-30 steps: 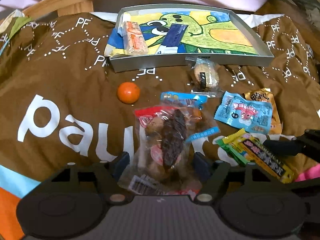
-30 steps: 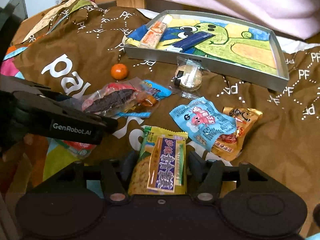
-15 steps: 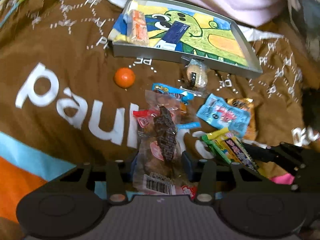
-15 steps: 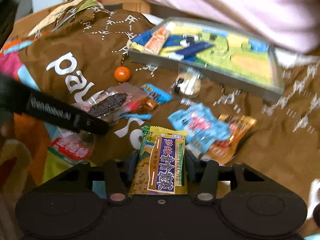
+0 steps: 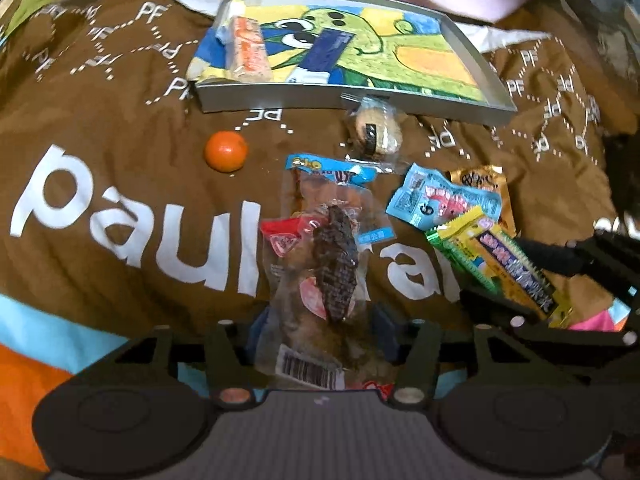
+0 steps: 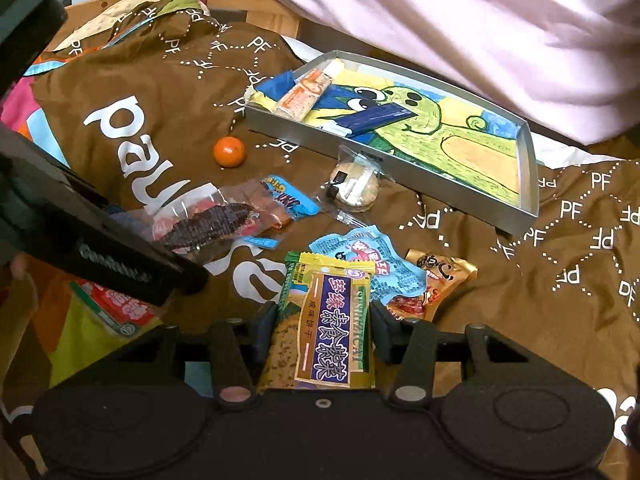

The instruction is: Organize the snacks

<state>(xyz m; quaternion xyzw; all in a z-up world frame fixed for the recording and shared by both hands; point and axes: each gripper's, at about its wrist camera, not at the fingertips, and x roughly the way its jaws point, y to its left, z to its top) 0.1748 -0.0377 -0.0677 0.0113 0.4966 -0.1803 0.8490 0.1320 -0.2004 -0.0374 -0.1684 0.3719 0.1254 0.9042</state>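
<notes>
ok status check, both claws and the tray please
Left claw shut on clear meat snack pack. Right claw shut on yellow cracker packet. Tray holds two snacks. Round cookie pack lies against its front wall.

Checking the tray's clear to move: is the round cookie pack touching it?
Touching. The right wrist view shows the cookie pack's wrapper edge lying against the tray wall.

ahead of the left gripper (image 5: 320,320) an orange (image 5: 225,151) and a round cookie pack (image 5: 375,133) are sitting before the tray (image 5: 280,98), bare brown cloth (image 5: 120,128) lying open between them. ahead-right of the right gripper (image 6: 324,320), blue (image 6: 360,252) and gold (image 6: 444,276) packets are crowding the way; further right, cloth is lying free.
</notes>
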